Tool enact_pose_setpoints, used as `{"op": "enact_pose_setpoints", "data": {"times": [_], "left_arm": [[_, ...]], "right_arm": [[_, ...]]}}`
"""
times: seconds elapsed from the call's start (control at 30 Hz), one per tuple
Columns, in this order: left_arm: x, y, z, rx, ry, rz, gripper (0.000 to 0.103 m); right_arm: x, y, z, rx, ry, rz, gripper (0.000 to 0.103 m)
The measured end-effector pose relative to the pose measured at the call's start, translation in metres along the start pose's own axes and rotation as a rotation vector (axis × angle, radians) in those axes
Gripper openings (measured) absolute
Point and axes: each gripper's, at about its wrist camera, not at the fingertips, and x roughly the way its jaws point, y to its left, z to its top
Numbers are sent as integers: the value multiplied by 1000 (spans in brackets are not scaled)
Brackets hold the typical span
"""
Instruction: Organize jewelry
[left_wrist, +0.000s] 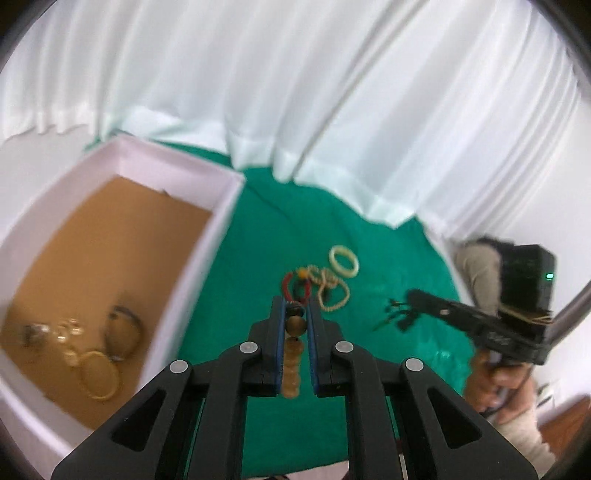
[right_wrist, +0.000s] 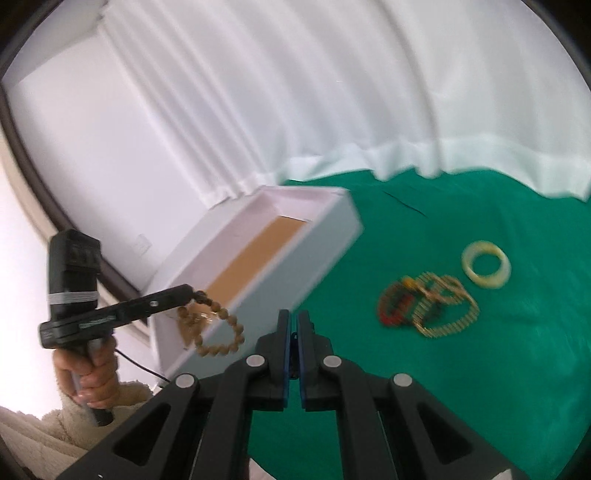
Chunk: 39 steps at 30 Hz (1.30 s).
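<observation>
Item: string of round brown wooden beads (left_wrist: 294, 354), clamped between the blue pads of my left gripper (left_wrist: 295, 314); in the right wrist view the loop hangs free below the jaws, in front of the box's near wall.

Item: my right gripper (right_wrist: 294, 334), jaws pressed together. I judge something thin and dark is pinched there (the left wrist view shows dark strands at its tip), but what it is I cannot tell.

Item: open white rectangular box with a tan cardboard floor (left_wrist: 207, 254). Already inside: gold bangle (left_wrist: 99, 376), dark band (left_wrist: 123, 332), a few small pale pieces, blurred.

Item: still on the green cloth (left_wrist: 258, 229): cream ring bangle (left_wrist: 344, 261), a tangle of red and pale beaded bracelets (left_wrist: 314, 291).

Step in hand, as I judge it: carry the bead string over the box wall and set it down.
- Keep the grip firm; the loop will swing.
- Lift until the lowest bead clears the white rim, or it will snag and drag the box.
- Lower onto the bare tan floor at the far end, away from the pieces already lying there.

Room: open cloth between box and jewellery pile; white curtain (left_wrist: 295, 92) drapes close behind the box, so approach from the near side. My two grippers are well apart.
</observation>
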Motion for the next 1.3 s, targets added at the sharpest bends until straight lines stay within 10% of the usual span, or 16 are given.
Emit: {"op": "enact_pose_setpoints", "data": {"times": [0.27, 0.7, 0.8, 0.87, 0.93, 0.97, 1.0, 1.3], "left_arm": [[-72, 77, 14, -123, -79, 146, 9], [-7, 229, -18, -296, 52, 419, 9], [3, 228, -29, -258, 81, 490, 14], [1, 226, -33, -248, 77, 506, 41], [-5, 215, -36, -230, 40, 529, 74], [-9, 208, -36, -214, 22, 538, 76], [-10, 200, -35, -195, 8, 545, 77], [-17, 88, -50, -13, -71, 392, 93]], "right_arm": [[77, 104, 46, -148, 54, 169, 3], [268, 194, 18, -282, 281, 132, 3], [276, 195, 15, -291, 270, 97, 6], [276, 194, 15, -287, 255, 56, 9], [270, 190, 18, -282, 233, 22, 48], [262, 184, 19, -272, 212, 4, 77], [253, 180, 20, -264, 191, -9, 82], [156, 95, -18, -279, 86, -304, 83]]}}
